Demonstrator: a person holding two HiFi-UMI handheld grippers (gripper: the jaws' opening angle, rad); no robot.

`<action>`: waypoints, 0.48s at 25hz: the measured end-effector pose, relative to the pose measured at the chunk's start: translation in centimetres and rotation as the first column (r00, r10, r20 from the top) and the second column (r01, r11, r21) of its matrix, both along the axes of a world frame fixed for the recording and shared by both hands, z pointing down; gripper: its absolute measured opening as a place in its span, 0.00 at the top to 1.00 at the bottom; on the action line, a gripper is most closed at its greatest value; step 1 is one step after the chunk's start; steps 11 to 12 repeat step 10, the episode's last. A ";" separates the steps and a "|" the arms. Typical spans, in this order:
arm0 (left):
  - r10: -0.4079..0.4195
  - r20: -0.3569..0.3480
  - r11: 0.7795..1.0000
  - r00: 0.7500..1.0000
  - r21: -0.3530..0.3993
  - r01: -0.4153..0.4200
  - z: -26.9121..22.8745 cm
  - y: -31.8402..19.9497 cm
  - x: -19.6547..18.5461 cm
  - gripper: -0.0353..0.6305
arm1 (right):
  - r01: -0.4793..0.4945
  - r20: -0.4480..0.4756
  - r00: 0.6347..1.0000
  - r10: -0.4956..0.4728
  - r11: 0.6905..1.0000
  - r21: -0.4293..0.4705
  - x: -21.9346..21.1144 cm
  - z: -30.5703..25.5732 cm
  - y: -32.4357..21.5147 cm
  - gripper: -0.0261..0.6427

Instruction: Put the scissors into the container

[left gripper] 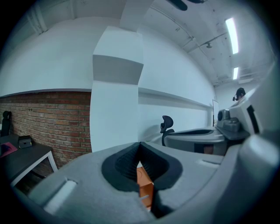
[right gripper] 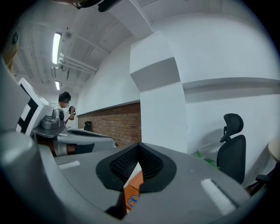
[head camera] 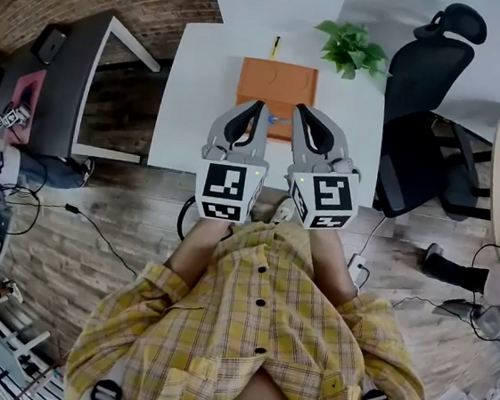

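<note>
Yellow plaid shirt (head camera: 253, 329) fills the bottom of the head view. Just beyond it the left gripper (head camera: 257, 108) and right gripper (head camera: 301, 113) hang side by side over the white table (head camera: 196, 81), each with its jaws pressed together on nothing. Between their tips a blue handle of the scissors (head camera: 273, 117) shows at the near part of the orange container (head camera: 277, 79). Whether it lies inside or on top, I cannot tell. That fits scissors waiting to be gripped, or ones just let go. Either way, I judge the care lies in keeping the close-set grippers from knocking the container's rim.
</note>
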State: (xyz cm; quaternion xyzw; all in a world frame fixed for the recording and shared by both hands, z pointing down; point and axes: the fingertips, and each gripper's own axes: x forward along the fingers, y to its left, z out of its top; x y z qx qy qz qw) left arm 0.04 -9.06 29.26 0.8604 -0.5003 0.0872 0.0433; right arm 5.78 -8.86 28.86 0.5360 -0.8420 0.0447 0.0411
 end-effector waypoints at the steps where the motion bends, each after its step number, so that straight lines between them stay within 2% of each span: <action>1: -0.001 0.000 1.000 1.000 0.001 0.001 0.0 -0.1 0.0 0.94 | 0.001 0.000 1.000 -0.001 1.000 0.002 0.0 -0.1 -0.1 0.95; 12: -0.003 -0.001 1.000 1.000 0.001 0.003 -0.1 -0.6 0.1 0.94 | 0.005 0.002 1.000 -0.005 1.000 0.007 0.0 -0.2 -0.6 0.95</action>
